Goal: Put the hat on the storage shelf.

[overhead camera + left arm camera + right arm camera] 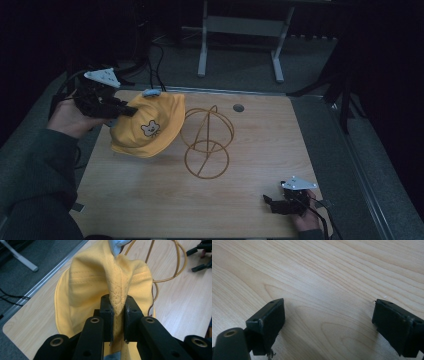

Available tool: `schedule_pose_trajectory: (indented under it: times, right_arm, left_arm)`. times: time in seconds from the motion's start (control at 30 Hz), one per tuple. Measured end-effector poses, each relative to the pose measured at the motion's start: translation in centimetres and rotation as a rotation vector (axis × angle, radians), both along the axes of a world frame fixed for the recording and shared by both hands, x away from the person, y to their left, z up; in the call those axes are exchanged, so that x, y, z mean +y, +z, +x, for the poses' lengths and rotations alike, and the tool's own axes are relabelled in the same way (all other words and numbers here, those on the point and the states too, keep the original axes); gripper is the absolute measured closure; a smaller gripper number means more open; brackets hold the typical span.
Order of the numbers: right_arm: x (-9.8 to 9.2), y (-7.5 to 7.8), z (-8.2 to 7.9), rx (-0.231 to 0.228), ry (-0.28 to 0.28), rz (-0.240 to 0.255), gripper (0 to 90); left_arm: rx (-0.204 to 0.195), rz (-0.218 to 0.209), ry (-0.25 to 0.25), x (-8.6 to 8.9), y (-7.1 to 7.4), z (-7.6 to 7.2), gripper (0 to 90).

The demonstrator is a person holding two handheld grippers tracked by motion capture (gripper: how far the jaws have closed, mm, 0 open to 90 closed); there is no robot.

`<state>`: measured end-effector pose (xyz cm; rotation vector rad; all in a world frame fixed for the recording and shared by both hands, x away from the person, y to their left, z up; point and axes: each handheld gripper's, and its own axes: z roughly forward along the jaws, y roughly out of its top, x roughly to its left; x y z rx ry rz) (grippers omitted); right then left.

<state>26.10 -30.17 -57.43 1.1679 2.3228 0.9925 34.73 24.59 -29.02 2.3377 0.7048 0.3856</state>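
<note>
A yellow hat (147, 125) with a small bear patch and a blue trim hangs above the left part of the wooden table (250, 150). My left gripper (129, 111) is shut on a fold of the yellow hat (110, 280), the fabric pinched between its jaws [left gripper (119, 312)]. Just right of the hat stands a gold wire stand (206, 142), also seen as gold wire stand (172, 265). My right gripper (268, 202) rests low near the table's front right corner, open with nothing between its fingers [right gripper (328, 322)].
A small round hole (238, 107) sits in the tabletop near the far edge. Beyond the table, a grey desk frame (240, 40) stands on the dark floor, with cables (155, 60) at the back left.
</note>
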Motion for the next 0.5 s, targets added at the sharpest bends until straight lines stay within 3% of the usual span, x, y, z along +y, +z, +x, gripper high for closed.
schedule_pose_trajectory:
  times: [0.23, 0.37, 0.5]
  right_arm:
    - [0.0, 0.0, 0.0, 0.000, 0.000, 0.000, 11.0]
    - [0.0, 0.0, 0.0, 0.000, 0.000, 0.000, 11.0]
    - [0.0, 0.0, 0.0, 0.000, 0.000, 0.000, 11.0]
  left_arm:
    - [-0.008, 0.003, -0.030, -0.1, 0.6, -0.1, 80.2]
    - [-0.012, -0.024, -0.052, 0.0, 1.1, -0.2, 80.2]
    - [-0.014, -0.024, -0.065, -0.2, 1.4, -0.2, 80.2]
